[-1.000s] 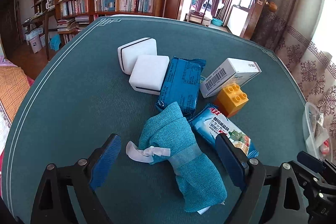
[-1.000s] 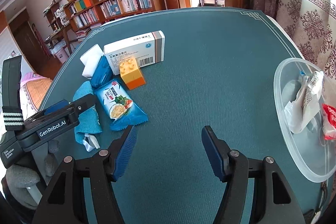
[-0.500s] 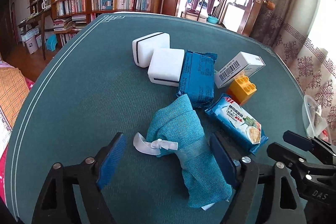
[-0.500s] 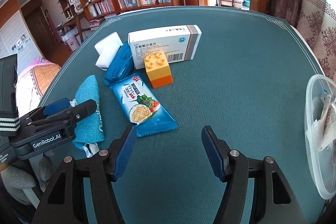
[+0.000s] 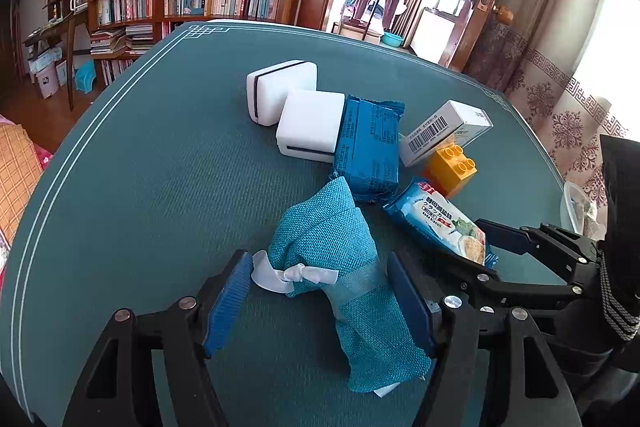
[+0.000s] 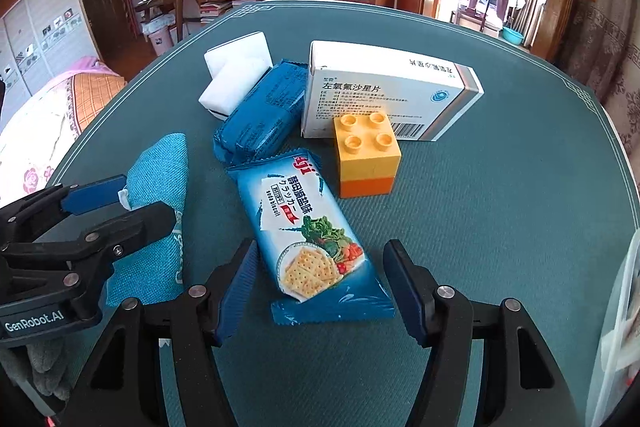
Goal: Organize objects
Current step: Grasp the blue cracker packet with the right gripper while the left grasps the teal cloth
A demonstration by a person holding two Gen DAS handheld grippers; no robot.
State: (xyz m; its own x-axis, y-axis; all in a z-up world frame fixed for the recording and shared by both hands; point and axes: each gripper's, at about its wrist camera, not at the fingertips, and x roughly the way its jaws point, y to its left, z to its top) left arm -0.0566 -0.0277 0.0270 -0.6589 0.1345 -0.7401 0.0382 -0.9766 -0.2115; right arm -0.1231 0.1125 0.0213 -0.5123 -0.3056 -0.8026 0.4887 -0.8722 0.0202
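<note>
A teal cloth pouch (image 5: 344, 267) with a white ribbon lies on the green table. My left gripper (image 5: 320, 303) is open, its fingers on either side of the pouch; the pouch also shows in the right wrist view (image 6: 158, 211). My right gripper (image 6: 320, 287) is open around the near end of a blue soda biscuit packet (image 6: 308, 227), which also shows in the left wrist view (image 5: 440, 227). Behind lie a yellow-orange toy brick (image 6: 366, 155), a white medicine box (image 6: 384, 91), a dark blue snack pack (image 6: 260, 111) and two white sponge blocks (image 5: 296, 111).
The table (image 5: 160, 187) has a white line border near its edge. A clear plastic bowl (image 6: 616, 311) with wrappers sits at the right edge. Bookshelves and a doorway stand beyond the table.
Both grippers moved forward. The left one now straddles the pouch with narrower fingers. The right one swung left from the bowl and now straddles the biscuit packet.
</note>
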